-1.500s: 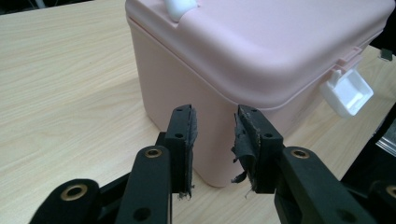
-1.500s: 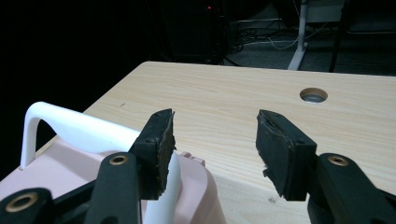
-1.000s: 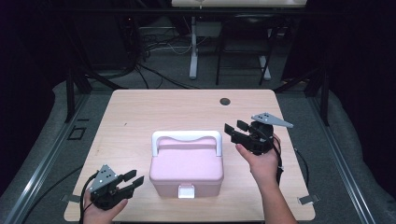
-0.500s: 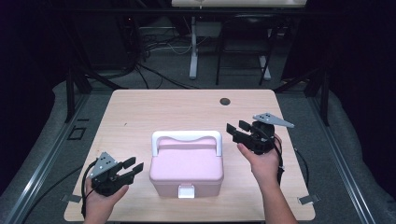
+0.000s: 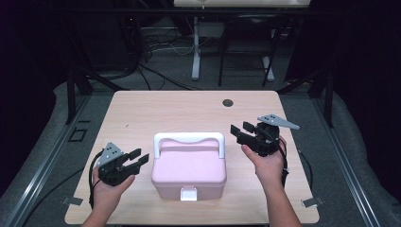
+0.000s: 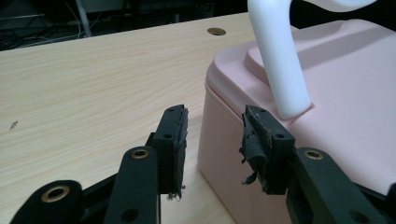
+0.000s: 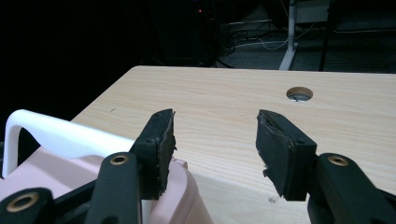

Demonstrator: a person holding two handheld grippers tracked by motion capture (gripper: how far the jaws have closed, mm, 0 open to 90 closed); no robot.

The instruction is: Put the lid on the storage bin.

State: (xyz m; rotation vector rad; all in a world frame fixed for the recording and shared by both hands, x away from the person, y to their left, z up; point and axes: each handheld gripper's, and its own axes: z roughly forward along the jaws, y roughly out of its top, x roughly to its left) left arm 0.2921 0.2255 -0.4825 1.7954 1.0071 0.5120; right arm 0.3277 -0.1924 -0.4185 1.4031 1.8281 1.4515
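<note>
Where the high view looks down on the pale wooden table (image 5: 142,113), a pink plastic lidded box (image 5: 189,168) with a white arched handle (image 5: 189,138) sits near the front edge, long axis left to right, white latch (image 5: 188,193) facing the person. The left gripper (image 5: 138,159) and right gripper (image 5: 240,131) flank it, jaws apart and empty.

In the left gripper view, the parted jaws sit beside the box's corner (image 6: 219,88).

In the right gripper view, wide jaws hover over the box's edge (image 7: 182,186).
</note>
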